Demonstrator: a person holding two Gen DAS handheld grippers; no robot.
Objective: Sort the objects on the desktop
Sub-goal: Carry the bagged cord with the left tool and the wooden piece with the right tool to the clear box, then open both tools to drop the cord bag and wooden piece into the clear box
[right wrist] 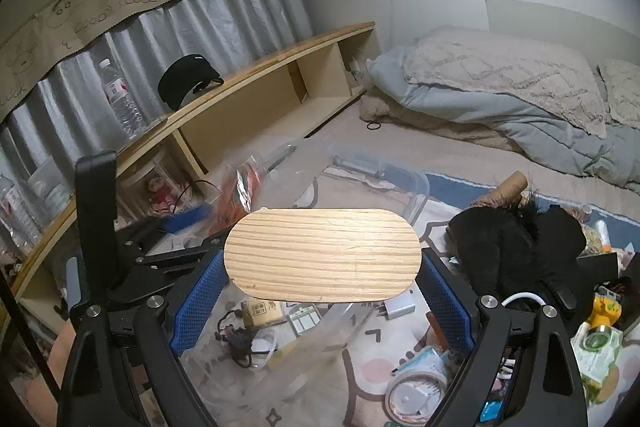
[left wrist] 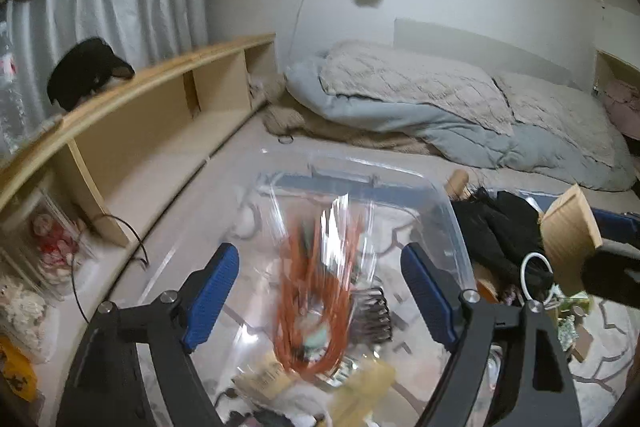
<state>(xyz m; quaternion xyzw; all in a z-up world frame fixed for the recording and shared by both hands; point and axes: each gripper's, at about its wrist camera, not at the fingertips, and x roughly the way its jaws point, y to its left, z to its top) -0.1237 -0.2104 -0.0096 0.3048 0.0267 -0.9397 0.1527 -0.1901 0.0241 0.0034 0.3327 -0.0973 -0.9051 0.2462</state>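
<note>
Sorting is under way over a clear plastic bin (left wrist: 436, 199) set on the rug, and all places below are given from that bin. Left hand-held gripper (left wrist: 320, 279) stands released, jaws wide apart above the bin; a clear bag of orange cords (left wrist: 320, 287), blurred by motion, lies between the fingers without visibly touching either, seemingly dropping into the bin. Judgement: the left hand should stay clear until the bag settles. Right hand-held gripper (right wrist: 322, 267) is clenched on a wooden oval board (right wrist: 322, 255), one blue pad at each end, held level over the bin's near side. Judgement: keep the board flat and choose its place before lowering, since it hides what lies beneath.

Obstructions: a black fur-trimmed garment (right wrist: 516, 247) heaps just right of the bin, with a cardboard tube (right wrist: 508, 187) behind it. Loose clutter lies near the bin's front, including a white charger plug (right wrist: 396, 307) and a tape roll (right wrist: 416, 387). A wooden shelf (right wrist: 248, 79) runs well left of the bin.
</note>
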